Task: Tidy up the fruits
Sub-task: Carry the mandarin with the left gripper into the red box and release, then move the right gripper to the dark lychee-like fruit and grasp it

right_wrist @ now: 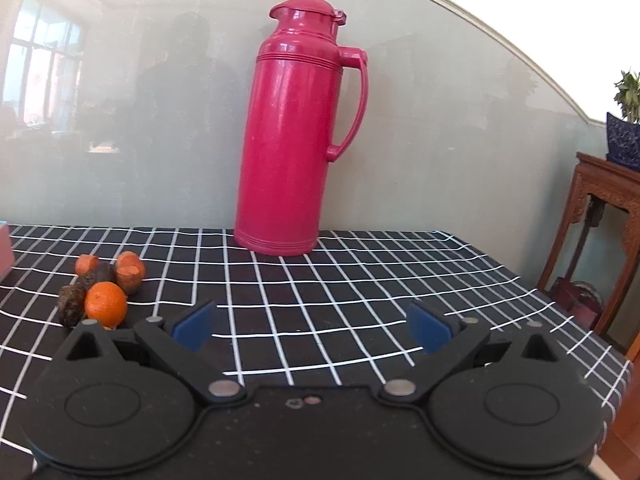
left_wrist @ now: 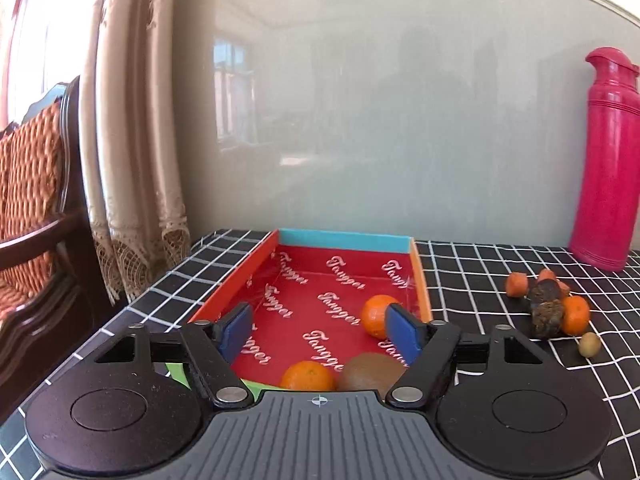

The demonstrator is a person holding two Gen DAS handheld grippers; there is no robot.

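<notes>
Box: the red tray (left_wrist: 280, 264) lies on the checked surface (right_wrist: 320, 280), long axis running away from the left gripper (left_wrist: 318, 326), open top, low walls.
Fruit inside: one tangerine (left_wrist: 378, 314) by the right wall, touching the right pad; a second tangerine (left_wrist: 308, 376) and a blurred kiwi (left_wrist: 374, 372) at the near end, just below the jaws.
Left jaws: wide apart, holding nothing, poised over the tray's near half.
Loose pile: tangerine (right_wrist: 106, 304), dark fruits (right_wrist: 86, 288), cut orange pieces (right_wrist: 130, 272) and a small kiwi (left_wrist: 590, 344), on the cloth right of the tray.
Right gripper (right_wrist: 312, 328): jaws wide, empty; pile lies ahead-left, near.
Nearer hand: the right, I judge, for the next pick.
Room: open cloth ahead; pink thermos (right_wrist: 296, 132) stands well behind; the surface edge falls off at right.
</notes>
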